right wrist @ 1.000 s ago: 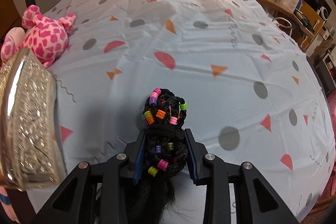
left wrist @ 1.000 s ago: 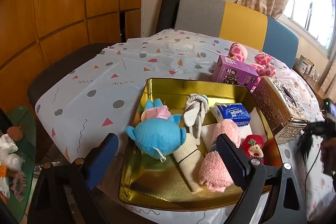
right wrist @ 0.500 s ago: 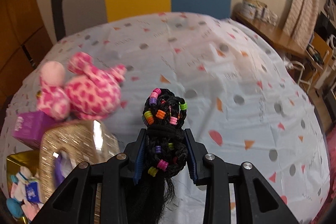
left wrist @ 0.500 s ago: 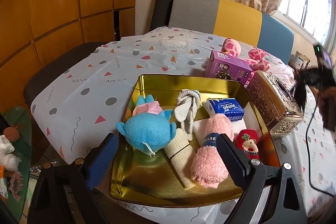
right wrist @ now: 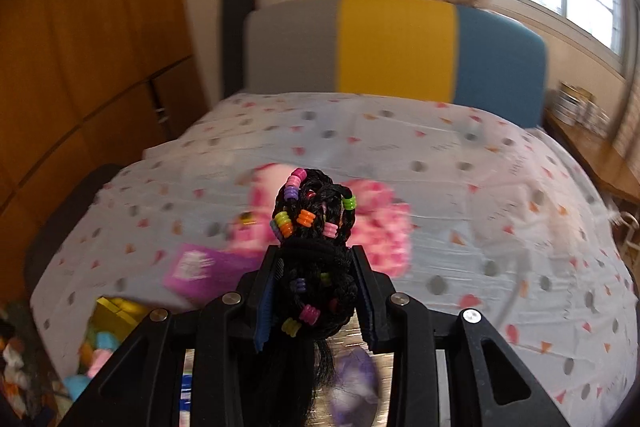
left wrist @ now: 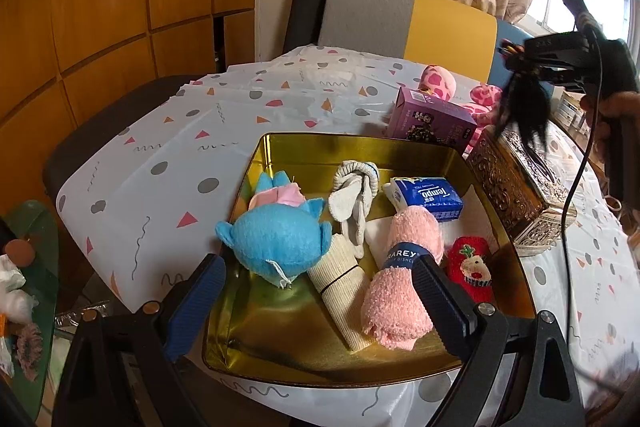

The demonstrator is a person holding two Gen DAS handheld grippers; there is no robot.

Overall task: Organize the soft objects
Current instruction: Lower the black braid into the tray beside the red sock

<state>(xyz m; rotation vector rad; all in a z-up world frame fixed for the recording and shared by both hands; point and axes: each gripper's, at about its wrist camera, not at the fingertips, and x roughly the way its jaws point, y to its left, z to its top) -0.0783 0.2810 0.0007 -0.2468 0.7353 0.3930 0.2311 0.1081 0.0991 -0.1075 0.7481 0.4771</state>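
My right gripper (right wrist: 316, 283) is shut on a black braided hair piece with coloured beads (right wrist: 312, 227). In the left wrist view it (left wrist: 520, 95) hangs in the air above the ornate metal tissue box (left wrist: 520, 187). My left gripper (left wrist: 316, 303) is open and empty over the near edge of the gold tray (left wrist: 304, 355). The tray holds a blue plush (left wrist: 276, 239), a pink fuzzy roll (left wrist: 404, 279), a cream roll (left wrist: 340, 283), a white sock (left wrist: 356, 203), a blue tissue pack (left wrist: 428, 195) and a small red knitted piece (left wrist: 470, 267).
A purple box (left wrist: 430, 123) and a pink spotted plush (left wrist: 440, 79) lie on the patterned tablecloth (left wrist: 160, 179) behind the tray. A grey, yellow and blue chair back (right wrist: 392, 47) stands at the table's far side. A wood-panelled wall is at the left.
My right gripper has risen and swung left with the hair piece, from low over the tablecloth to above the tissue box. My left gripper has barely moved.
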